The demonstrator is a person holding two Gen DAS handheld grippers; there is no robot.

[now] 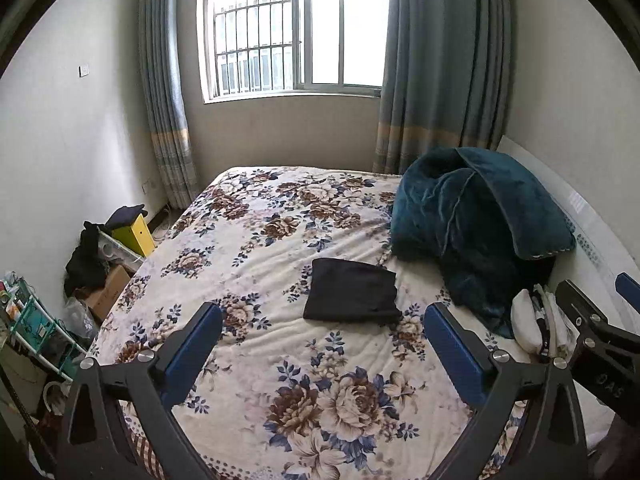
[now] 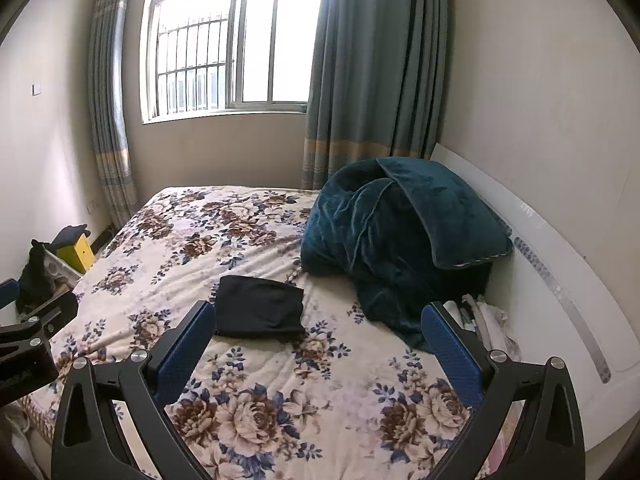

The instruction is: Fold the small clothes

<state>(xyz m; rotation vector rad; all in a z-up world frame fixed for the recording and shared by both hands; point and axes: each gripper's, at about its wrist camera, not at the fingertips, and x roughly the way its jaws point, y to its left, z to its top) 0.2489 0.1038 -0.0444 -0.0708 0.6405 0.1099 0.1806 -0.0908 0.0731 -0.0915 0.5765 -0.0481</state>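
A small black garment [image 1: 352, 292] lies folded into a flat rectangle on the floral bed cover [image 1: 280, 380]; it also shows in the right wrist view [image 2: 260, 306]. My left gripper [image 1: 322, 320] is open and empty, held above the bed nearer than the garment. My right gripper [image 2: 318, 320] is open and empty too, a little nearer than the garment and to its right. The right gripper also shows at the right edge of the left wrist view [image 1: 600, 320]. The left gripper shows at the left edge of the right wrist view [image 2: 32, 320].
A heaped teal blanket [image 1: 472, 224] lies at the bed's right by the white headboard [image 2: 560, 288]. White cloth items [image 1: 540, 328] lie below it. Boxes, a yellow box [image 1: 134, 234], dark clothes and a rack [image 1: 36, 320] stand on the floor left of the bed. A window is behind.
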